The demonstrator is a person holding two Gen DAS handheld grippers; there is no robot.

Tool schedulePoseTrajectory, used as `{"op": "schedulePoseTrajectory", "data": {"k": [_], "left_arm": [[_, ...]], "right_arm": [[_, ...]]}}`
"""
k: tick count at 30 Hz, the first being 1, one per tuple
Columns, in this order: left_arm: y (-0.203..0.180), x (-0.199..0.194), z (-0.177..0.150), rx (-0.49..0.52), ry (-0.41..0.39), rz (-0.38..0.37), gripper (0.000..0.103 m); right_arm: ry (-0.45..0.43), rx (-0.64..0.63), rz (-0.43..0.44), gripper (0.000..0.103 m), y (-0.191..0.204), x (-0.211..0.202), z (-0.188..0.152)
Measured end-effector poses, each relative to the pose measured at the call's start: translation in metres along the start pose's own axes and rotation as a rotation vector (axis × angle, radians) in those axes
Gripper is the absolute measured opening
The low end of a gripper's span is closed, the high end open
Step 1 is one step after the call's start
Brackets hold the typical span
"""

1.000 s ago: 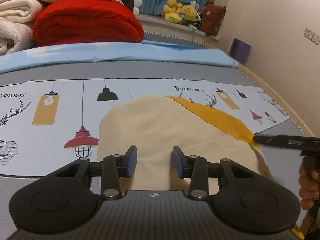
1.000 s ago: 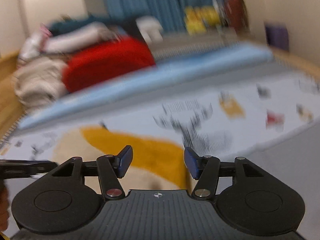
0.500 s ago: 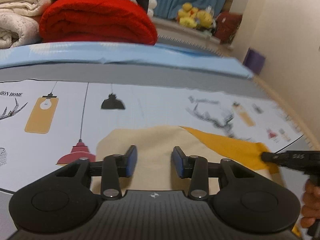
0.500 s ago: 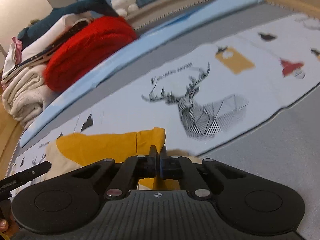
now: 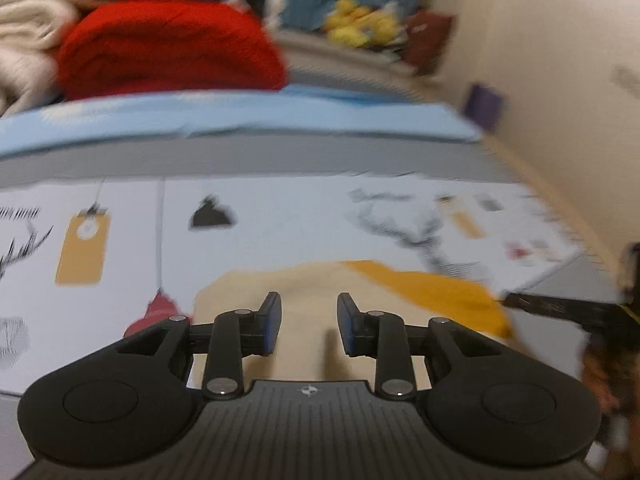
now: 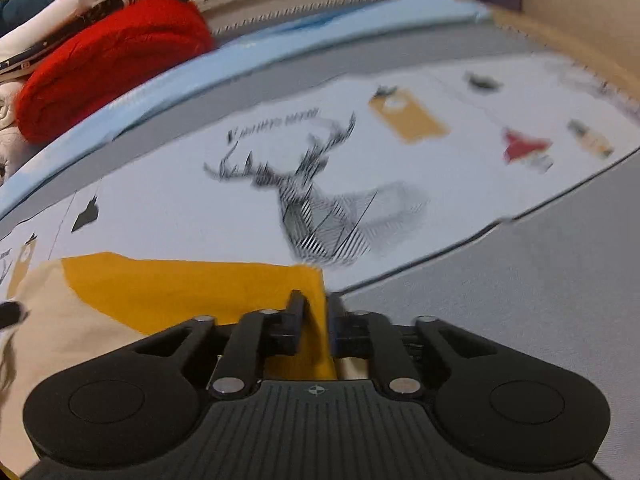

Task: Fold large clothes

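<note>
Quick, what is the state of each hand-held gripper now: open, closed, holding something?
Left hand-held gripper: open, nothing between its jaws, cream cloth below; jaws just closed further.
Right hand-held gripper: closed on the mustard sleeve; jaws just opened further.

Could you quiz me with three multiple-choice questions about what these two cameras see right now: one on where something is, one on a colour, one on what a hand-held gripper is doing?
1. Where does the red blanket lie?
A. Beyond the garment, at the far end of the bed
B. Under the garment
C. On the floor

2. What colour is the sleeve of the cream garment?
A. Green
B. Mustard yellow
C. Black

3. What is between the fingers of the right hand-held gripper?
A. Nothing
B. A plush toy
C. The sleeve's edge

Answers: 1 A, it sits past the printed sheet. 2 B, yellow beside cream. 3 C, yellow fabric fills the narrow gap.
</note>
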State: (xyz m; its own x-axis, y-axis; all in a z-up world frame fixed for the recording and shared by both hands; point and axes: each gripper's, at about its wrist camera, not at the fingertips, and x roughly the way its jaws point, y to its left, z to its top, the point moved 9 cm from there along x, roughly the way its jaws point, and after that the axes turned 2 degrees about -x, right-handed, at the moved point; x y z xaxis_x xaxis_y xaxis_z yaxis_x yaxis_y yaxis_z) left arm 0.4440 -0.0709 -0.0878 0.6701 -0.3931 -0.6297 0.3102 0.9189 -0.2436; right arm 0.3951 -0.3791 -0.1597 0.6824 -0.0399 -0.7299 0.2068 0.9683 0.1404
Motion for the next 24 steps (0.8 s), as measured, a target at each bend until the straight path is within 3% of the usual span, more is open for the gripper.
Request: {"op": "schedulePoseTrajectory", "data": {"k": [2, 5, 7, 9, 11, 12, 15, 17, 19, 21, 22, 24], "left_arm": [[-0.012, -0.027, -0.003, 0.061, 0.010, -0.083, 0.032], [-0.034, -0.053, -0.031, 0.183, 0.069, -0.199, 0.032], [-0.043, -0.053, -0.062, 0.264, 0.154, -0.227, 0.032], [-0.045, -0.043, -0.106, 0.338, 0.287, -0.193, 0.033], [-0.051, -0.051, -0.127, 0.467, 0.283, -0.113, 0.033], [-0.058, -0.063, -0.127, 0.497, 0.280, -0.110, 0.033], [-0.073, -0.099, -0.123, 0.457, 0.265, -0.160, 0.033], [-0.075, -0.114, -0.137, 0.420, 0.283, -0.171, 0.033], [-0.071, -0.110, -0.174, 0.428, 0.363, -0.124, 0.036], [-0.066, -0.108, -0.197, 0.462, 0.381, -0.084, 0.042], [-0.066, -0.111, -0.196, 0.438, 0.372, -0.082, 0.042], [-0.063, -0.118, -0.184, 0.333, 0.345, -0.079, 0.043]], "right_arm": [[-0.067, -0.036, 0.034, 0.028, -0.003, -0.025, 0.010], [-0.108, -0.116, 0.201, 0.028, 0.008, -0.065, 0.007], [-0.064, -0.199, 0.365, 0.028, 0.025, -0.088, -0.014], [0.102, -0.275, 0.463, 0.028, 0.036, -0.093, -0.054], [0.279, -0.378, 0.380, 0.027, 0.031, -0.084, -0.102], [0.312, -0.444, 0.326, 0.027, 0.026, -0.084, -0.119], [0.311, -0.479, 0.258, 0.027, 0.018, -0.105, -0.124], [0.291, -0.377, 0.297, 0.029, 0.016, -0.124, -0.116], [0.301, -0.281, 0.361, 0.030, 0.014, -0.138, -0.116], [0.396, -0.280, 0.306, 0.030, 0.008, -0.132, -0.138], [0.445, -0.301, 0.263, 0.028, 0.005, -0.129, -0.153], [0.440, -0.344, 0.205, 0.028, 0.001, -0.130, -0.166]]}}
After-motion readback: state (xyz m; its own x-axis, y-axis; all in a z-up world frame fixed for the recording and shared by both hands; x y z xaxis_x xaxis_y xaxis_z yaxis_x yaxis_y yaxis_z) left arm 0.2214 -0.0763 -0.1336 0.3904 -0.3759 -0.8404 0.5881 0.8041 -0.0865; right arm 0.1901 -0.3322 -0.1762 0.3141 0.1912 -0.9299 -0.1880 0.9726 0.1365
